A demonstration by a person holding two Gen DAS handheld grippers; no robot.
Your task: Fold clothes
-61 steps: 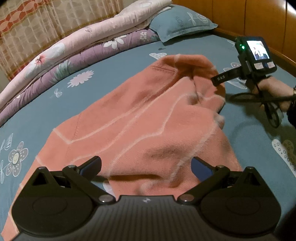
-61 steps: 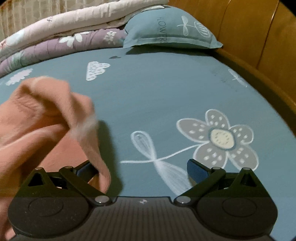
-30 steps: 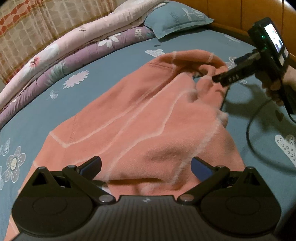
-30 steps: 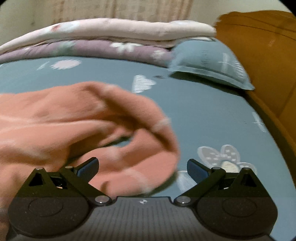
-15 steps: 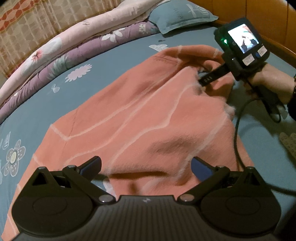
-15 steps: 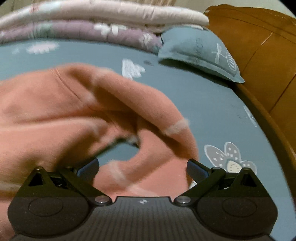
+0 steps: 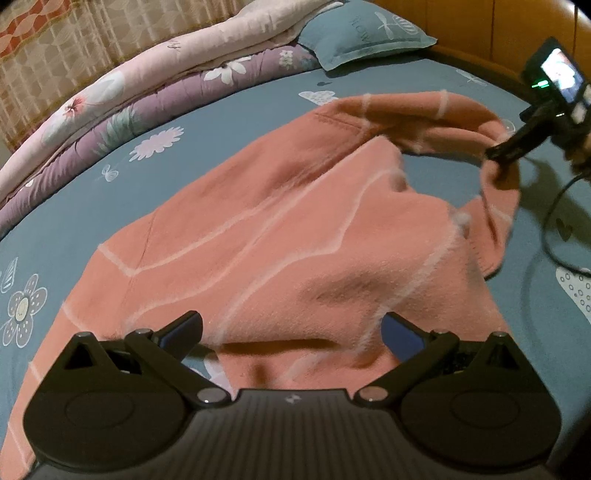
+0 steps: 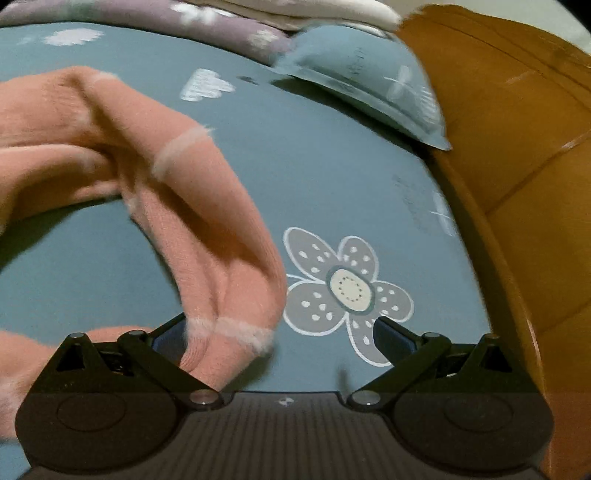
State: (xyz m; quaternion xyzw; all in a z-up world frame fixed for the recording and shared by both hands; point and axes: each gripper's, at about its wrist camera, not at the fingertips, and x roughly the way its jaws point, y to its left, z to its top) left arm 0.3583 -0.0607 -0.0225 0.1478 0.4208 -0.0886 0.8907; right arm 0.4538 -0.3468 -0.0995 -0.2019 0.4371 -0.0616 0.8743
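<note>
We have pulled the sleeve [image 7: 491,147] of the pink sweater [image 7: 280,236] outward with our right gripper [image 7: 498,153]; it now arches above the bedsheet [image 7: 436,173], away from the body it lay against before

the sweater [image 7: 280,236] is salmon pink with thin, pale pinkish-white lines crossing it. the bed sheet [image 7: 229,122] is teal blue, printed with white-outlined grey flowers with cream centres, white daisies, dotted hearts and small butterflies. one folded quilt [image 7: 122,122] is purple with white flowers and green leaves; the quilt above it [image 7: 177,59] is pale pink with a reddish blossom. the pillow [image 7: 362,33] is teal with faint white print. the headboard [image 8: 517,129] is orange-brown wood. the curtain [image 7: 48,48] is beige lattice with red patches. the left gripper [image 7: 291,334] and right gripper [image 8: 277,332] are black with blue pads.
</note>
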